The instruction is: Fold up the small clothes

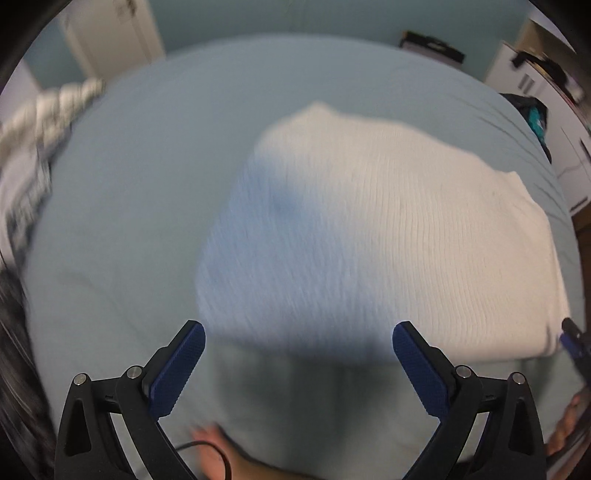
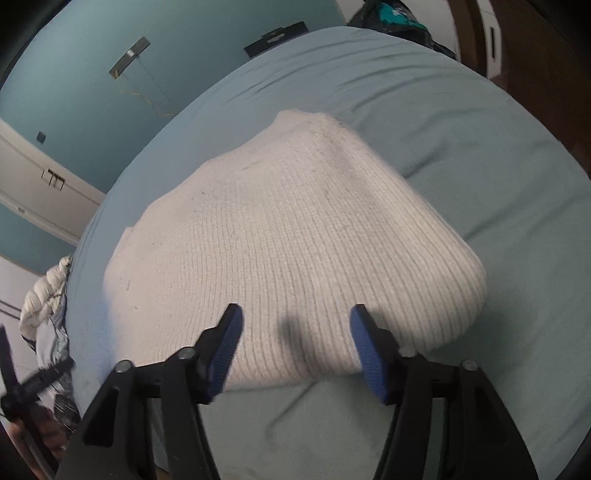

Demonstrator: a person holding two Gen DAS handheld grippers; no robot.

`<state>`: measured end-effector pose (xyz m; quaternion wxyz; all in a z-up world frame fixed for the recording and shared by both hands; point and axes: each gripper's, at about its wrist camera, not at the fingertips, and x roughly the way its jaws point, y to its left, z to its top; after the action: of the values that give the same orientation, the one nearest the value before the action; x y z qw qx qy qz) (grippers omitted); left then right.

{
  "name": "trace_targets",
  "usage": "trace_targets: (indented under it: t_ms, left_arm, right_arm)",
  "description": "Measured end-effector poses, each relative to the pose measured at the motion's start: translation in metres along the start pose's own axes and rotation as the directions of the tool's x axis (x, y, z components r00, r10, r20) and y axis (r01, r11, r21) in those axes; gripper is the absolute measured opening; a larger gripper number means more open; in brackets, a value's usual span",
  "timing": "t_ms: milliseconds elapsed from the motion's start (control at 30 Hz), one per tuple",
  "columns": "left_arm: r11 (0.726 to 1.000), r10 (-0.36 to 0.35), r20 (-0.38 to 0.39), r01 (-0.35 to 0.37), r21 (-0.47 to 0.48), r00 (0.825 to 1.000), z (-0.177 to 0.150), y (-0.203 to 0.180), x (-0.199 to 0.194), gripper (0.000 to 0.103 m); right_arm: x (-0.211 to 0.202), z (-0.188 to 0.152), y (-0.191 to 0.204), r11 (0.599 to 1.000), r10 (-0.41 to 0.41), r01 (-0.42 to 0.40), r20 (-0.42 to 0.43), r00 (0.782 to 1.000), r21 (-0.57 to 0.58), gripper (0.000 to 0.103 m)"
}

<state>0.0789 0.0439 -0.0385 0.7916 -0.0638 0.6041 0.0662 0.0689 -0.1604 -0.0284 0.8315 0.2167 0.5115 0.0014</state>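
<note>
A white ribbed knit garment [image 1: 388, 236] lies folded into a thick flat bundle on the pale blue-green bed sheet [image 1: 122, 221]. My left gripper [image 1: 299, 350] is open and empty, hovering just short of the bundle's near left edge; this view is blurred by motion. The same garment [image 2: 288, 236] fills the middle of the right wrist view. My right gripper [image 2: 295, 332] is open and empty, its blue pads [image 2: 229, 350] over the bundle's near edge, casting a shadow on it.
A crumpled white and grey garment [image 1: 44, 122] lies at the bed's left edge, also in the right wrist view [image 2: 48, 295]. Dark bags [image 2: 395, 18] and white furniture [image 1: 532, 74] stand beyond the bed. The other gripper's tip [image 1: 576, 339] shows at the right.
</note>
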Motion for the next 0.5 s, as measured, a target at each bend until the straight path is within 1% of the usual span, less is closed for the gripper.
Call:
trace_targets:
  t_ms: [33,100,133,167,233,267,300,333,433,467,500]
  left_arm:
    - [1.000,0.012,-0.027,-0.012,-0.022,1.000,-0.006,0.004,0.009,0.103]
    - [0.997,0.070,-0.064,-0.072,-0.036,0.995,-0.016,0.005,0.020,0.103]
    - [0.995,0.084,-0.088,-0.087,-0.041,0.993,-0.018,0.007,0.026,0.103]
    - [0.995,0.080,-0.111,-0.086,-0.050,0.991,-0.018,0.013,0.033,0.103]
    - [0.992,0.030,-0.165,-0.051,-0.120,0.986,-0.021,0.025,0.043,0.103]
    - [0.987,0.006,-0.178,-0.035,-0.156,0.984,-0.021,0.031,0.047,0.103]
    - [0.981,-0.020,-0.192,-0.018,-0.193,0.981,-0.022,0.036,0.052,0.103]
    - [0.974,-0.048,-0.209,-0.001,-0.226,0.977,-0.023,0.040,0.056,0.103]
    - [0.954,-0.152,-0.269,0.070,-0.291,0.951,-0.024,0.051,0.076,0.103]
    - [0.937,-0.193,-0.272,0.095,-0.335,0.943,-0.024,0.058,0.081,0.102]
    - [0.923,-0.209,-0.266,0.100,-0.370,0.941,-0.024,0.061,0.082,0.102]
  right_arm:
    - [-0.001,-0.004,-0.007,0.999,0.005,-0.005,-0.007,1.000,0.051,0.084]
    - [0.000,-0.010,-0.019,0.990,0.040,-0.036,-0.026,0.999,0.135,0.084]
    - [0.001,-0.012,-0.024,0.984,0.063,-0.055,-0.046,0.997,0.168,0.084]
    - [0.004,-0.014,-0.030,0.975,0.092,-0.076,-0.070,0.993,0.209,0.084]
    - [0.009,-0.017,-0.041,0.953,0.135,-0.101,-0.102,0.985,0.286,0.084]
    - [0.011,-0.019,-0.047,0.939,0.155,-0.110,-0.114,0.981,0.326,0.084]
    - [0.016,-0.021,-0.057,0.915,0.185,-0.122,-0.131,0.974,0.384,0.084]
    - [0.020,-0.023,-0.063,0.899,0.203,-0.127,-0.142,0.969,0.420,0.084]
    - [0.037,-0.026,-0.082,0.838,0.266,-0.138,-0.174,0.948,0.529,0.084]
    - [0.041,-0.026,-0.084,0.831,0.273,-0.136,-0.182,0.945,0.539,0.084]
    - [0.050,-0.023,-0.085,0.828,0.272,-0.126,-0.194,0.943,0.546,0.084]
